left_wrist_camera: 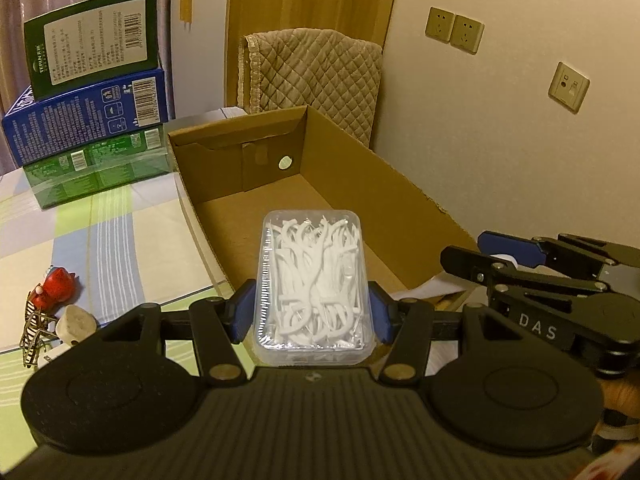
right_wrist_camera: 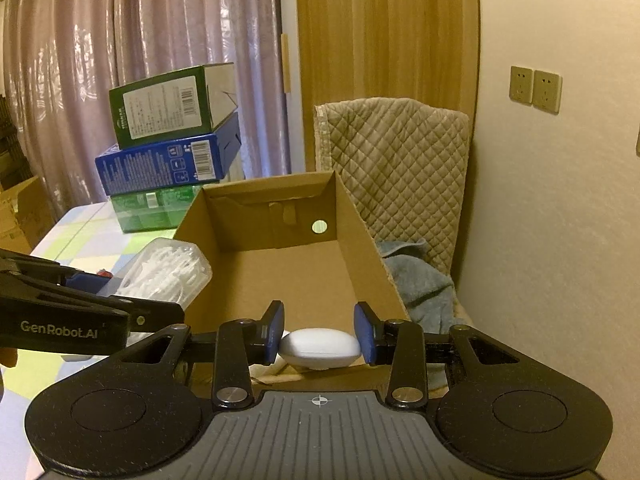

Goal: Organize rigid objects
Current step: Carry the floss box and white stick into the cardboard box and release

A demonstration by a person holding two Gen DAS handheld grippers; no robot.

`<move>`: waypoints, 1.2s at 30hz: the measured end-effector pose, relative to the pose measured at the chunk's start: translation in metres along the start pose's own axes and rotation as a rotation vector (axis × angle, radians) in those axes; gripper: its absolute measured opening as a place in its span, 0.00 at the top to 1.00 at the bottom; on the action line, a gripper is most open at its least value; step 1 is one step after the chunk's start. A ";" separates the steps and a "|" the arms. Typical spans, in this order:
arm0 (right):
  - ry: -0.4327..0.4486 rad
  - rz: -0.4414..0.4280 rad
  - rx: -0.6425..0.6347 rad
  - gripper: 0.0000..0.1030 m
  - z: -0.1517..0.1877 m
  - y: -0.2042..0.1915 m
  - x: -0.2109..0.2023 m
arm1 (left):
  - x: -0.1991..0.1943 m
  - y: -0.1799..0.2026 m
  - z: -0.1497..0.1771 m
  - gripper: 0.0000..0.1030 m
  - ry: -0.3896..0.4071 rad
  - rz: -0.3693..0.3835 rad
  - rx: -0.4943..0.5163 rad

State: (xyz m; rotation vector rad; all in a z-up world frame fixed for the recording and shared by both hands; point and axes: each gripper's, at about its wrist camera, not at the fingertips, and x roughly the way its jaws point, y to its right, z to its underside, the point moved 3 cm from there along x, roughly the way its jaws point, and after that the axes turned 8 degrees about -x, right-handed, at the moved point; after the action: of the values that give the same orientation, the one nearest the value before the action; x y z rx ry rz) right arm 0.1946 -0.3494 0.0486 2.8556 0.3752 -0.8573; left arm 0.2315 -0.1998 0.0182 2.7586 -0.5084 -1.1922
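Left wrist view: the left gripper (left_wrist_camera: 312,310) has its jaws closed on a clear plastic case of white floss picks (left_wrist_camera: 314,280), clamped on its two long sides and held just above the near end of an open cardboard box (left_wrist_camera: 360,184). Right of the box's near corner the right gripper (left_wrist_camera: 516,254) enters the frame. Left of the box, three cartons are stacked on the worktop (left_wrist_camera: 120,240): a dark green carton (left_wrist_camera: 92,40) on a blue carton (left_wrist_camera: 86,116) on a light green carton (left_wrist_camera: 96,168). Farther left of the box, at the near edge of the worktop, lie a red toy (left_wrist_camera: 56,284), a striped toy (left_wrist_camera: 34,334) and a small pale lump (left_wrist_camera: 76,320). Behind the box hangs a quilted cover (left_wrist_camera: 312,76).

Right wrist view: the right gripper (right_wrist_camera: 319,334) has its jaws closed on a smooth white oval object (right_wrist_camera: 320,348), held at the near rim of the box (right_wrist_camera: 372,248). Left of the box, the left gripper (right_wrist_camera: 120,304) carries the floss case (right_wrist_camera: 168,272). Right of the box lies a grey-blue cloth (right_wrist_camera: 420,284).
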 end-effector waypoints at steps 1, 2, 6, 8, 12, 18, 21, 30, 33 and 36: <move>0.000 -0.001 0.000 0.66 0.001 0.000 0.000 | 0.001 0.000 0.000 0.49 -0.001 -0.002 0.001; -0.001 -0.002 -0.001 0.66 0.001 0.000 0.000 | 0.002 0.001 0.000 0.49 -0.002 -0.004 0.002; -0.007 -0.001 -0.001 0.66 0.003 0.000 0.002 | 0.007 0.003 -0.002 0.42 -0.005 -0.004 -0.001; -0.008 0.001 -0.002 0.66 0.004 0.000 0.002 | 0.003 0.002 -0.003 0.39 0.010 -0.013 -0.006; -0.011 0.001 -0.006 0.66 0.005 -0.001 0.002 | -0.006 -0.009 -0.002 0.39 0.026 -0.040 -0.033; -0.016 -0.001 -0.011 0.66 0.007 -0.005 0.003 | -0.018 -0.023 0.006 0.39 0.032 -0.054 -0.073; -0.018 -0.003 -0.020 0.66 0.007 -0.008 0.004 | -0.022 -0.028 0.009 0.39 0.031 -0.059 -0.083; -0.047 0.003 -0.019 0.50 0.018 -0.011 0.004 | -0.033 -0.037 0.017 0.39 0.044 -0.067 -0.103; -0.046 0.008 -0.013 0.49 0.021 -0.012 0.000 | -0.038 -0.042 0.021 0.39 0.046 -0.072 -0.121; -0.042 0.008 -0.001 0.49 0.022 -0.013 -0.006 | -0.043 -0.048 0.025 0.39 0.047 -0.079 -0.131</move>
State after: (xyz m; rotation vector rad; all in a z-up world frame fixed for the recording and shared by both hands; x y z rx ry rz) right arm 0.1747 -0.3421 0.0327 2.8315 0.3591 -0.9136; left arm 0.1990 -0.1394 0.0205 2.7104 -0.3077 -1.1299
